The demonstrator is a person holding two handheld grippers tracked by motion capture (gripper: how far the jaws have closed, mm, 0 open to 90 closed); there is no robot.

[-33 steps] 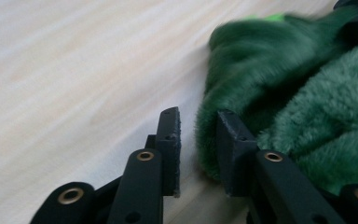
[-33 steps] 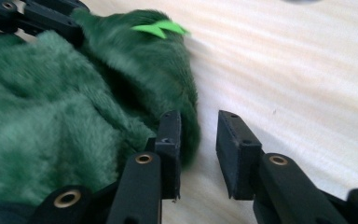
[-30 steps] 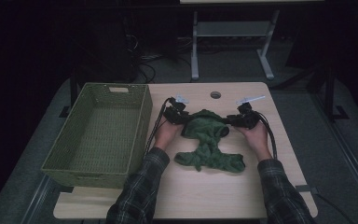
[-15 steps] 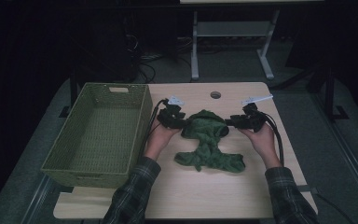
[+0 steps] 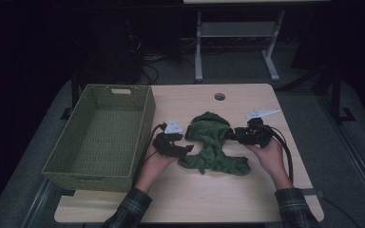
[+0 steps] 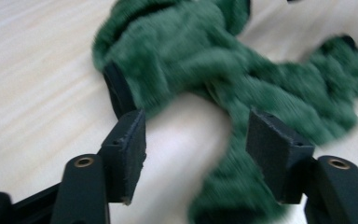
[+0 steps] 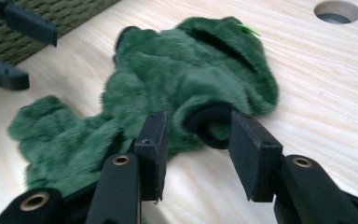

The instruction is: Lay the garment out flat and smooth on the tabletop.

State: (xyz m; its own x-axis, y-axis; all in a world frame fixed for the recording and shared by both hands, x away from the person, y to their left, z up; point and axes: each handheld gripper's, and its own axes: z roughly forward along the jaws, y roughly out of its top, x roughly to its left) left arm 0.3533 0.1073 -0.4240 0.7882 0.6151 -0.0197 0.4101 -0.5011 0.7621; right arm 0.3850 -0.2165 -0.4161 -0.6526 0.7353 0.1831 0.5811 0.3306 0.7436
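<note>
A fuzzy green garment (image 5: 211, 142) with black cuffs lies crumpled in the middle of the wooden table (image 5: 247, 199). My left gripper (image 5: 186, 148) sits at its left edge. In the left gripper view its jaws have just been opening and now stand wide (image 6: 196, 121), with green pile (image 6: 205, 56) behind them and a black cuff (image 6: 116, 91) just past the left pad, nothing pressed. My right gripper (image 5: 230, 134) is at the garment's right side. Its jaws (image 7: 198, 119) have just been opening slightly, and a black cuff (image 7: 209, 123) lies loose between the tips.
A green woven basket (image 5: 147, 114) stands empty along the table's left side, close to my left hand; its weave (image 7: 65, 14) is visible in the right gripper view, beside the left gripper (image 7: 39, 56). A round cable hole (image 5: 220, 97) is at the far edge. Cables trail from both grippers.
Both hands have drawn back toward the person. The left gripper has let go of the garment's left sleeve and opened. The garment has bunched closer to the near side.
</note>
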